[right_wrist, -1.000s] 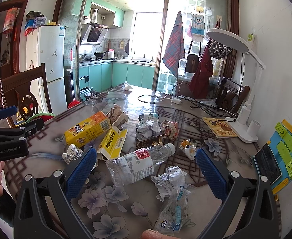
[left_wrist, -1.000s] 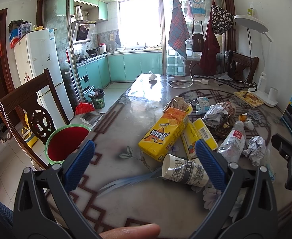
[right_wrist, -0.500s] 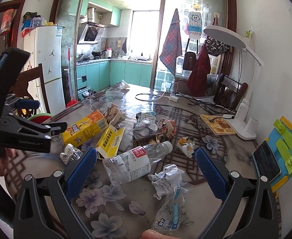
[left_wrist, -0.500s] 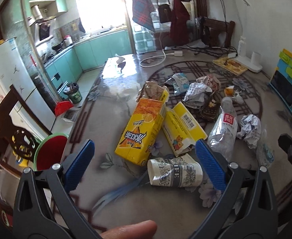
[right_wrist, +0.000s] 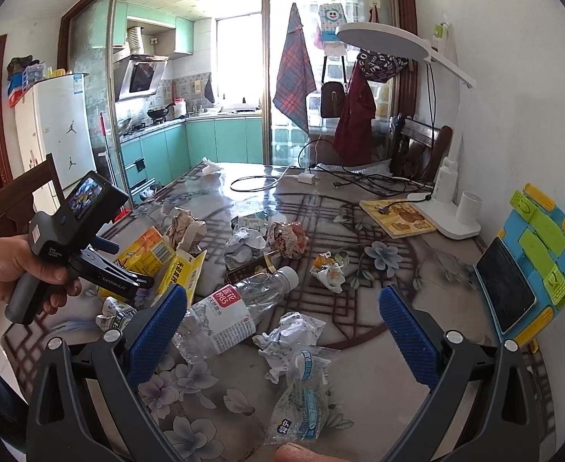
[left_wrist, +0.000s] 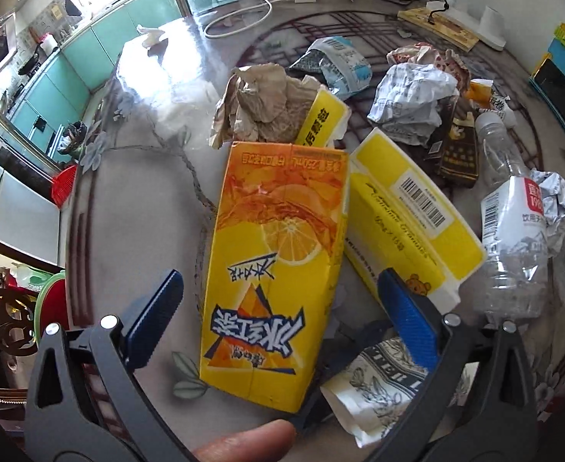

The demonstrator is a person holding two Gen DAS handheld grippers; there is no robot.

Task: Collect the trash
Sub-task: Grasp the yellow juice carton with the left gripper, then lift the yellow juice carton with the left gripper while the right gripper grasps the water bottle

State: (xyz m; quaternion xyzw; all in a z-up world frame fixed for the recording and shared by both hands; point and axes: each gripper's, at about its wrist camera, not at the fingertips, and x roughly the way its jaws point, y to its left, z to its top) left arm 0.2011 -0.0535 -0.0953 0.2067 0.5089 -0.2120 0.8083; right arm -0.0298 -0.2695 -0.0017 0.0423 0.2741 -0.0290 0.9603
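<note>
A yellow-orange drink carton [left_wrist: 274,261] lies flat on the flower-patterned table [left_wrist: 136,200]. My left gripper [left_wrist: 282,319] is open and low over it, one blue finger on each side of the carton's near half. Under the right finger lies a crushed paper cup [left_wrist: 375,389]. A yellow box [left_wrist: 405,208] and a clear plastic bottle [left_wrist: 513,238] lie just right of the carton. My right gripper [right_wrist: 282,331] hangs open above the bottle [right_wrist: 228,312], a crumpled white wrapper [right_wrist: 294,338] and a clear plastic bag [right_wrist: 301,404], holding nothing.
Crumpled brown paper [left_wrist: 267,104] and white paper [left_wrist: 413,104] lie beyond the carton. A red bin with a green rim [left_wrist: 51,300] stands on the floor left of the table. A desk lamp [right_wrist: 448,211], cables and a phone on a coloured stand [right_wrist: 505,292] occupy the right side.
My left gripper has moved forward and down, so the carton now sits between its open fingers. The right gripper has barely shifted.
</note>
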